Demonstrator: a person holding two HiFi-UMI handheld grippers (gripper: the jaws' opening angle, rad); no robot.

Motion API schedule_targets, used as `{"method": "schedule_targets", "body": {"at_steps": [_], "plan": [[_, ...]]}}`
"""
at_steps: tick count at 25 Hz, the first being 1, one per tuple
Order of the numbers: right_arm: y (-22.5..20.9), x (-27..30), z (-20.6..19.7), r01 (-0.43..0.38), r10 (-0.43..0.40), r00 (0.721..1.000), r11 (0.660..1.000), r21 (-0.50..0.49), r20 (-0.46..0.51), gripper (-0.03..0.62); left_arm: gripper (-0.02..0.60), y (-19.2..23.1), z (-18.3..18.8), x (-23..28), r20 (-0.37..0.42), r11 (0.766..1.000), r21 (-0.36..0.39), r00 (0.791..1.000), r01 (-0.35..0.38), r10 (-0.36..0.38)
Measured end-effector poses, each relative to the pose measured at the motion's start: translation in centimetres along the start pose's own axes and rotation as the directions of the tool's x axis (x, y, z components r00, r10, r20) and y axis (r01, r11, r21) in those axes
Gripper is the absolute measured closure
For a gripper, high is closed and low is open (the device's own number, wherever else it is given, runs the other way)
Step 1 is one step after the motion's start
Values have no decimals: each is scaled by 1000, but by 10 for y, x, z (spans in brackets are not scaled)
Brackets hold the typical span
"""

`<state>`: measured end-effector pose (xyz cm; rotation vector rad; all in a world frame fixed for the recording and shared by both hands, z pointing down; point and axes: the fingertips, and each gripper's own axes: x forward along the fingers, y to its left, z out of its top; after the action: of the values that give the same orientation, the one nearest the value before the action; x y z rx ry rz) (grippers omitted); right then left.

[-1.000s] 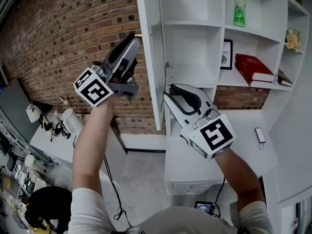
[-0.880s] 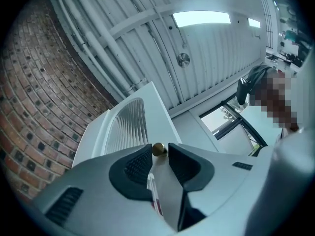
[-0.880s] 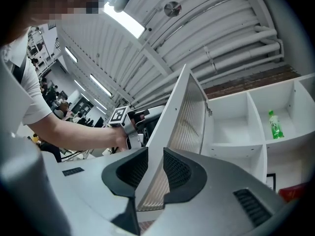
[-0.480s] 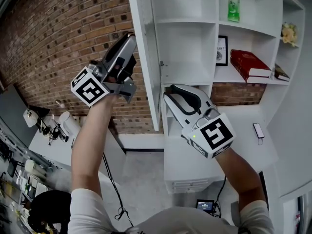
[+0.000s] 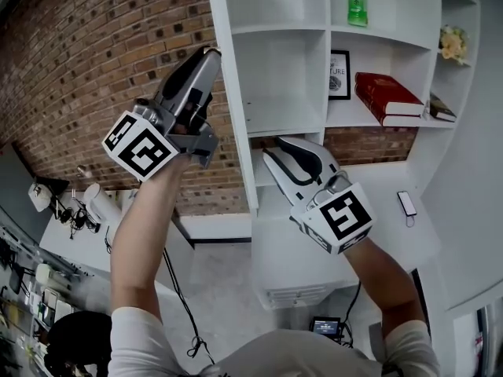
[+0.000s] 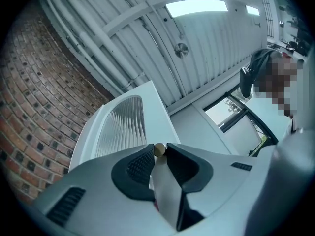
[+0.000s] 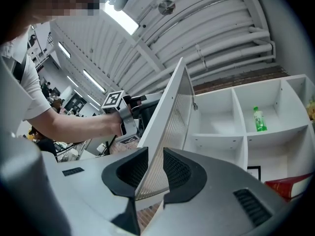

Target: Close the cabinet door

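Note:
The white cabinet (image 5: 314,30) stands open, its tall door (image 5: 232,93) edge-on to me in the head view. My left gripper (image 5: 211,53) is raised at the door's outer face. In the left gripper view it (image 6: 158,154) is shut on a small round knob (image 6: 159,150) on the door (image 6: 123,127). My right gripper (image 5: 271,146) sits lower, just inside the door's bottom end. In the right gripper view its jaws (image 7: 155,171) stand a narrow gap apart, and the ribbed door panel (image 7: 172,117) shows through that gap. Contact there is unclear.
The shelves hold a green bottle (image 5: 357,2), a framed picture (image 5: 339,75) and a red book (image 5: 385,96). A brick wall (image 5: 94,53) lies behind the door. Below is a white counter (image 5: 291,242) with a small dark device (image 5: 405,203) on it.
The left gripper has stayed on the door and risen slightly. The cabinet and shelves have slid left in the head view. The right gripper has hardly moved.

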<state>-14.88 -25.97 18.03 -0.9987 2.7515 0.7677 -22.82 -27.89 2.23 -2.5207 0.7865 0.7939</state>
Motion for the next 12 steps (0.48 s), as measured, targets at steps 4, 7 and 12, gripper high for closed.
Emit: {"method": "schedule_targets", "body": {"at_steps": [4, 7, 12], "plan": [[-23, -15, -7, 4, -4, 1000, 1000, 13, 6, 497, 497, -13, -13, 20, -17, 998, 40, 999, -48, 49], [-38, -22, -12, 0, 0, 1000, 1000, 26, 9, 497, 497, -18, -20, 31, -28, 993, 65, 995, -95, 97], [-63, -33, -20, 6, -7, 1000, 999, 47, 22, 497, 499, -27, -33, 53, -58, 981, 117, 985, -153, 161]]}}
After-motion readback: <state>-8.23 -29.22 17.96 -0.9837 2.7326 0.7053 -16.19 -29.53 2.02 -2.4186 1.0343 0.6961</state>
